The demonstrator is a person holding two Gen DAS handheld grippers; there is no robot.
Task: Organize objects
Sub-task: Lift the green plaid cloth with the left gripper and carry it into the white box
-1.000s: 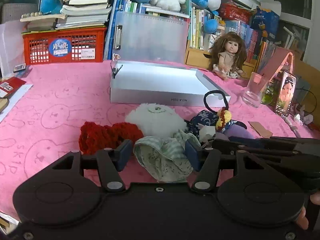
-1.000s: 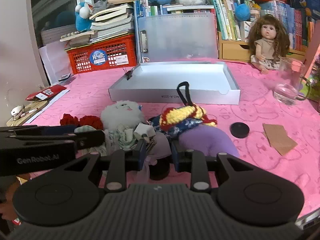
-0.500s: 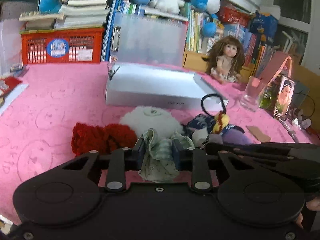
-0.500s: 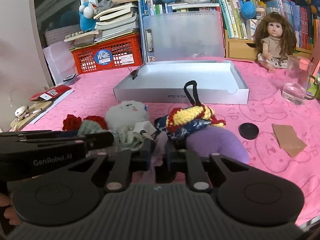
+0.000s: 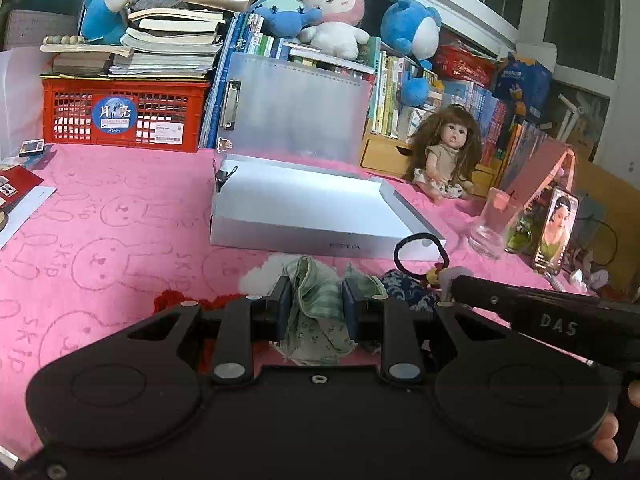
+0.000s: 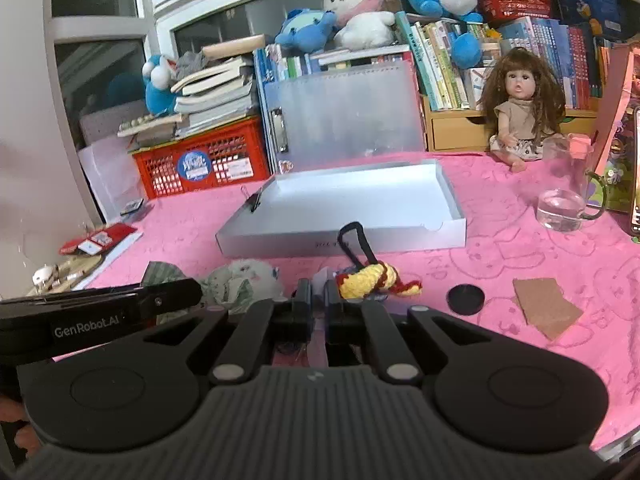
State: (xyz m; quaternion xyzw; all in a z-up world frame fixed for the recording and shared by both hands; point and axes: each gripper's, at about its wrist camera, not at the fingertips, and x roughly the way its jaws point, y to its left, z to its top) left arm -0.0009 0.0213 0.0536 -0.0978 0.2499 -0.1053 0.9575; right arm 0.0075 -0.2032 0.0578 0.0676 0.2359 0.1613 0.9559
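Both your claws have just been closing: the left claw now pinches the green checked cloth, the right claw a pale lilac piece. The silver tray mid-worktop holds nothing; everything remains at the near edge.

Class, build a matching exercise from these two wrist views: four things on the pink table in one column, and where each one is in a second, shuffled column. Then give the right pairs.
Things
1. green striped fabric scrunchie
2. shallow white cardboard box
3. brown-haired doll in a beige dress
4. flat black round cap

Places
A. lying on the pink cloth beside a brown cardboard scrap
B. pinched in the left tool
C. sitting against the wooden drawer unit
D. open in the middle of the table, a black binder clip on its rim

Pairs: 1-B, 2-D, 3-C, 4-A
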